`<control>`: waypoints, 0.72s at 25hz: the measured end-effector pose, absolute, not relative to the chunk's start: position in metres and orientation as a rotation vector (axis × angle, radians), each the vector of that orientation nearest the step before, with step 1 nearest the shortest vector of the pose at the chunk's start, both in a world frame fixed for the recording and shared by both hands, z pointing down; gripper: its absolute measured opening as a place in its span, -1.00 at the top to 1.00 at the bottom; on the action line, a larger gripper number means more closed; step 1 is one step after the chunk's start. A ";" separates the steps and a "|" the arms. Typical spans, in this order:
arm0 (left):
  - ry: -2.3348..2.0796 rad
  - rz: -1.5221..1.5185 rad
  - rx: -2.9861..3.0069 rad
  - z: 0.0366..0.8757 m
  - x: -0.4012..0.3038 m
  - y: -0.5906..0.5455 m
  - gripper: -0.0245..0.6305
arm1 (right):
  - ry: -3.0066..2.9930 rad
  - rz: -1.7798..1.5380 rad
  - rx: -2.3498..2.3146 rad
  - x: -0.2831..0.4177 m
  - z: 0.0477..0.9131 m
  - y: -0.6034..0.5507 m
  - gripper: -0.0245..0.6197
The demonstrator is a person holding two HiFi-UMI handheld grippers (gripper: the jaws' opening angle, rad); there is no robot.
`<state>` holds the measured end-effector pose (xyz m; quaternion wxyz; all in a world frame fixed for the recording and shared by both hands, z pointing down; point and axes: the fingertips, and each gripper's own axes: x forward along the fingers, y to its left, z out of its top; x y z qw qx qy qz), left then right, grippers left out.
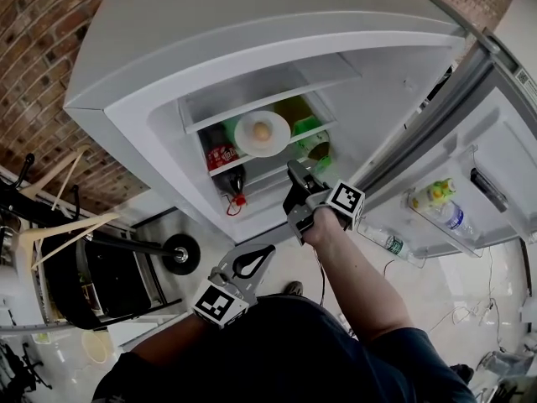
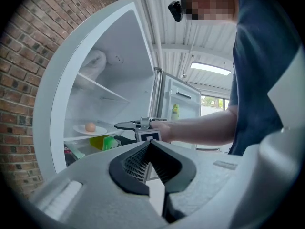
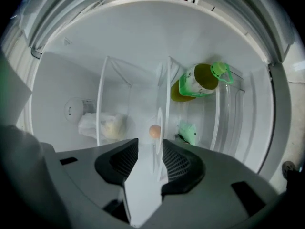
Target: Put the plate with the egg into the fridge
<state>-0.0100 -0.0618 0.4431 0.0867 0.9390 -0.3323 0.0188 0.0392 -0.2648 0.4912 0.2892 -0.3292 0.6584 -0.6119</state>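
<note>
A white plate (image 1: 250, 147) with a brown egg (image 1: 262, 130) lies on a shelf inside the open fridge (image 1: 159, 99). My right gripper (image 1: 295, 171) is at the shelf's front, just before the plate, and stands open. In the right gripper view the plate (image 3: 159, 118) shows edge-on with the egg (image 3: 154, 131) on it. Its near rim lies in the gap of my right gripper (image 3: 150, 147), and the pads are off it. My left gripper (image 1: 267, 251) hangs lower, outside the fridge, shut on nothing. In its own view my left gripper (image 2: 150, 143) points at the plate (image 2: 81, 130).
A green-capped bottle (image 3: 195, 82) and a green pack (image 3: 188, 131) lie beside the plate. A red can (image 1: 222, 154) stands on the shelf below. The open door (image 1: 495, 141) at the right holds bottles (image 1: 436, 196). A black cart (image 1: 101, 275) stands at the left.
</note>
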 end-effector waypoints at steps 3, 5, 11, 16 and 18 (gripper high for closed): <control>-0.982 0.045 2.805 0.441 -0.008 -0.062 0.91 | 1.815 -1.597 -0.864 0.045 0.480 -0.241 0.42; -0.976 0.040 2.806 0.439 -0.007 -0.063 0.91 | 1.823 -1.589 -0.851 0.050 0.477 -0.228 0.45; -0.943 0.036 2.823 0.436 0.001 -0.064 0.91 | 1.867 -1.578 -0.817 0.058 0.469 -0.192 0.55; -0.928 0.036 2.830 0.434 0.005 -0.064 0.91 | 1.914 -1.568 -0.806 0.063 0.469 -0.167 0.64; -0.926 0.036 2.835 0.433 0.005 -0.063 0.91 | 1.931 -1.556 -0.800 0.064 0.469 -0.159 0.67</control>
